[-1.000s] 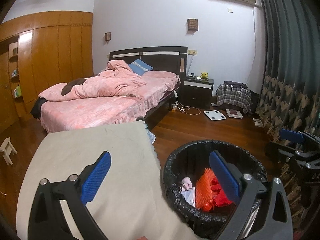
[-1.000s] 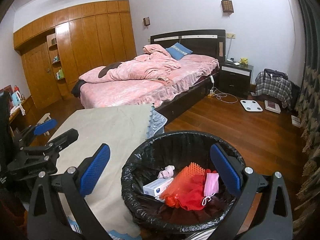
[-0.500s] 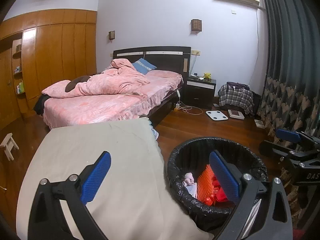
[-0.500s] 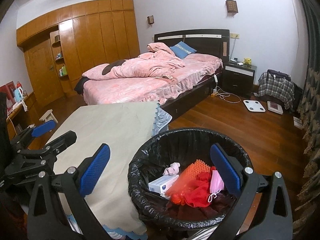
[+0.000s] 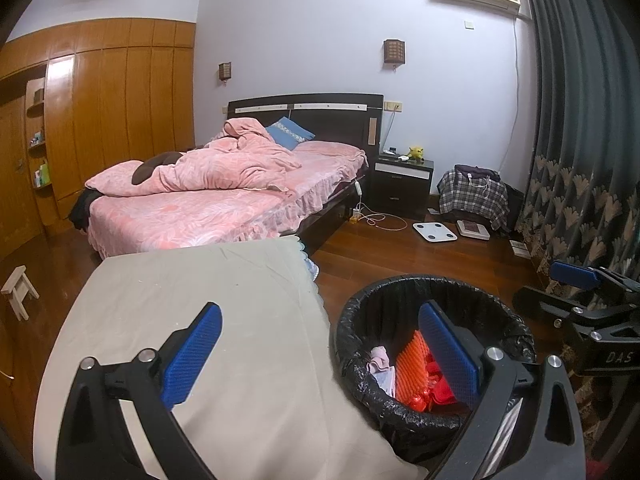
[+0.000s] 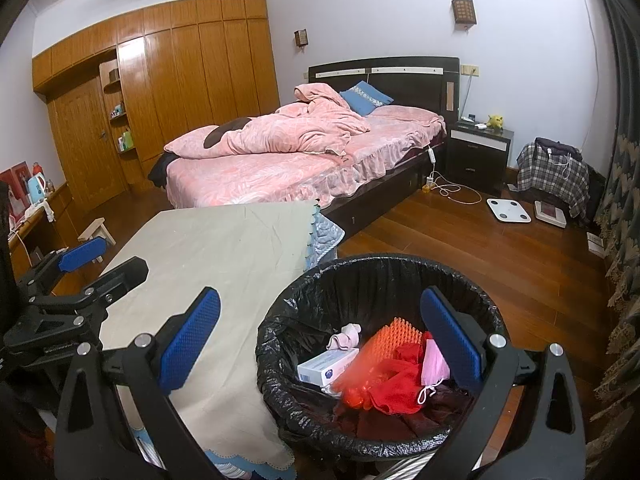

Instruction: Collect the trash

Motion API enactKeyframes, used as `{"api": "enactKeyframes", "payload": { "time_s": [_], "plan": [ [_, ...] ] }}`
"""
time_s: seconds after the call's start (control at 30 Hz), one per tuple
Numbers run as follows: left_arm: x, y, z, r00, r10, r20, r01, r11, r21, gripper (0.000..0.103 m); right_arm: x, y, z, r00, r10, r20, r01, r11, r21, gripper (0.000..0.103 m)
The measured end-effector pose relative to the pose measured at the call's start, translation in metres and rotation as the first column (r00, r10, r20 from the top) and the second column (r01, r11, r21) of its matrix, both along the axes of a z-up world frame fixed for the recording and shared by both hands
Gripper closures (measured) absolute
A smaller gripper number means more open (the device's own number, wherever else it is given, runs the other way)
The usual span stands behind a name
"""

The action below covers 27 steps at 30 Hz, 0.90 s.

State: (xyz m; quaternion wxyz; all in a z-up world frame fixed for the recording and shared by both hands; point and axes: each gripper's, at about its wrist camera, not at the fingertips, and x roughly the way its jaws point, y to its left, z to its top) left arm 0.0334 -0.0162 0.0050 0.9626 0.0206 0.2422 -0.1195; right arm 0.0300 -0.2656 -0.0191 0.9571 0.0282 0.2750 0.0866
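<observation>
A round bin with a black liner (image 6: 304, 300) (image 5: 360, 312) stands on the wood floor beside a beige-covered table (image 6: 224, 252) (image 5: 192, 300). Inside lie an orange spiky piece (image 6: 394, 334) (image 5: 410, 364), red cloth (image 6: 394, 388), a pink face mask (image 6: 434, 364), a white-and-blue box (image 6: 326, 366) and a pink wad (image 6: 346, 336). My right gripper (image 6: 320, 338) hangs open above the bin's left rim, holding nothing. My left gripper (image 5: 320, 350) is open and empty too, over the table edge and bin. Each gripper shows in the other's view: the left one (image 6: 92, 268), the right one (image 5: 580, 284).
A bed with pink bedding (image 6: 304, 148) fills the middle of the room, a dark nightstand (image 6: 478, 152) beside it. A white scale (image 6: 508, 210), cables and a plaid-covered heap (image 6: 554, 178) lie on the floor near the curtain (image 5: 580, 140). A small wooden stool (image 5: 18, 290) stands left.
Both cameras have drawn back and risen slightly; the bin sits a little lower and further right in both views. Both grippers stay open and empty.
</observation>
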Motion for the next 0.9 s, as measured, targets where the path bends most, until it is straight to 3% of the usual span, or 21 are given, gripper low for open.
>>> {"api": "enactKeyframes", "payload": {
  "time_s": [0.9],
  "plan": [
    [0.0015, 0.0008, -0.0032, 1.000, 0.005, -0.005, -0.005, 1.000, 0.003, 0.006, 0.0007, 0.0002, 0.0025, 1.000, 0.000, -0.003, 0.000, 1.000, -0.001, 0.006]
  ]
}}
